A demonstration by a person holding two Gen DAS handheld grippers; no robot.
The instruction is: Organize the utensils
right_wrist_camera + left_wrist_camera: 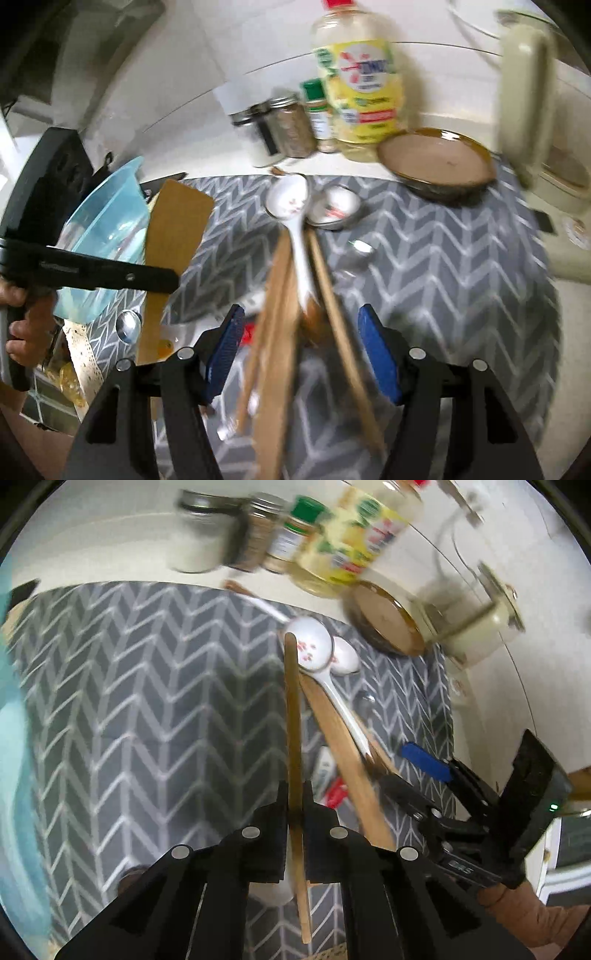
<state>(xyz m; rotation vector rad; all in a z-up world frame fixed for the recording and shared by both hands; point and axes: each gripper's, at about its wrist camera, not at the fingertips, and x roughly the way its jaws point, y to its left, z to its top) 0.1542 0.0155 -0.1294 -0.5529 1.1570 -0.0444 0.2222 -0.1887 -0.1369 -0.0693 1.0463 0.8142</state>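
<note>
My left gripper (pixel 294 794) is shut on a flat wooden spatula (pixel 293 716), seen edge-on, held above the grey chevron mat (pixel 147 701). In the right wrist view the spatula's broad blade (pixel 173 236) shows at left beside the left gripper's black finger. My right gripper (pixel 303 332) with blue pads is open over a pile of utensils: a white ceramic spoon (pixel 291 206), wooden sticks (pixel 277 314) and a wooden handle (pixel 332 295). The pile also shows in the left wrist view, with the white spoon (pixel 314 646) and a wooden paddle (pixel 343 746).
A brown plate (pixel 439 166), a yellow oil bottle (pixel 362 92), spice jars (pixel 291 125) and a cream appliance (pixel 528 110) stand at the back. A blue bowl (pixel 107 229) sits at left. A small white dish (pixel 336 206) and a metal spoon (pixel 127 325) lie on the mat.
</note>
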